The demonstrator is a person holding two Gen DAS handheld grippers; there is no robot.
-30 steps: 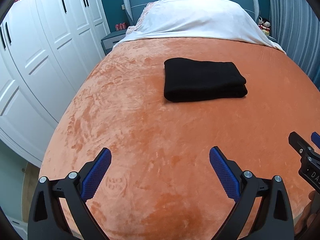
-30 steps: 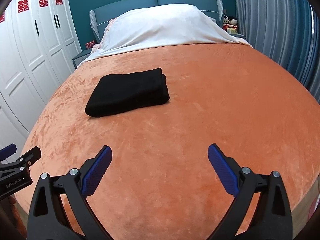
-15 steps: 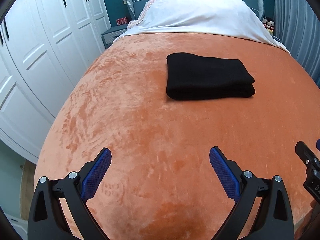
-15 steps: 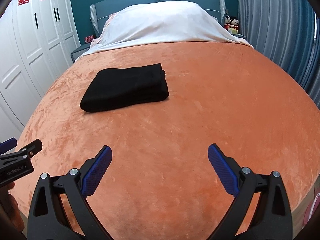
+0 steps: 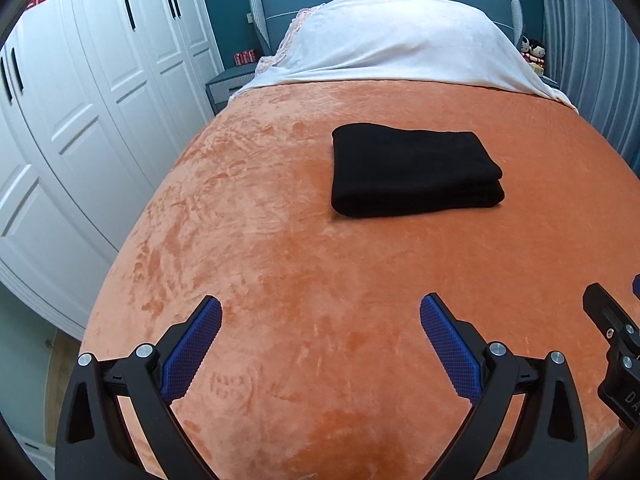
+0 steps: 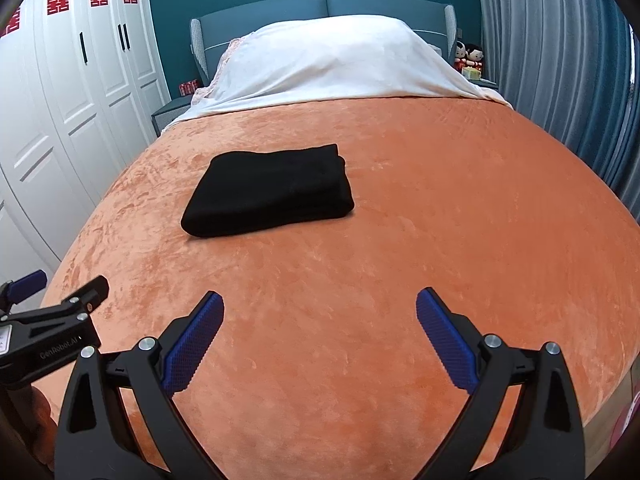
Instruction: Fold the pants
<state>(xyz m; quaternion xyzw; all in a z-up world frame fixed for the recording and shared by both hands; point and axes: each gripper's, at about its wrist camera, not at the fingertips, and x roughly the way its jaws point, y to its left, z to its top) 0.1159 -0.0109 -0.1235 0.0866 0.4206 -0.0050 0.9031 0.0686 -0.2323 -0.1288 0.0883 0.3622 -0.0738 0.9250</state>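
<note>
The black pants (image 5: 412,170) lie folded into a thick rectangle on the orange bedspread (image 5: 280,264), around the middle of the bed. They also show in the right wrist view (image 6: 272,190). My left gripper (image 5: 320,312) is open and empty, held above the bedspread well short of the pants. My right gripper (image 6: 320,308) is open and empty too, also well short of them. Each gripper shows at the edge of the other's view: the right one (image 5: 612,344) and the left one (image 6: 44,320).
A white sheet over pillows (image 5: 400,40) lies at the blue headboard (image 6: 320,8). White wardrobes (image 5: 80,100) stand along the bed's left side, grey curtains (image 6: 560,60) on the right. Nightstands (image 5: 226,86) flank the headboard, and dolls (image 6: 468,56) stand on the right one.
Both views have drifted slightly and the pants now sit a little lower in frame. Both grippers stay open and empty and the pants have not moved on the bed.
</note>
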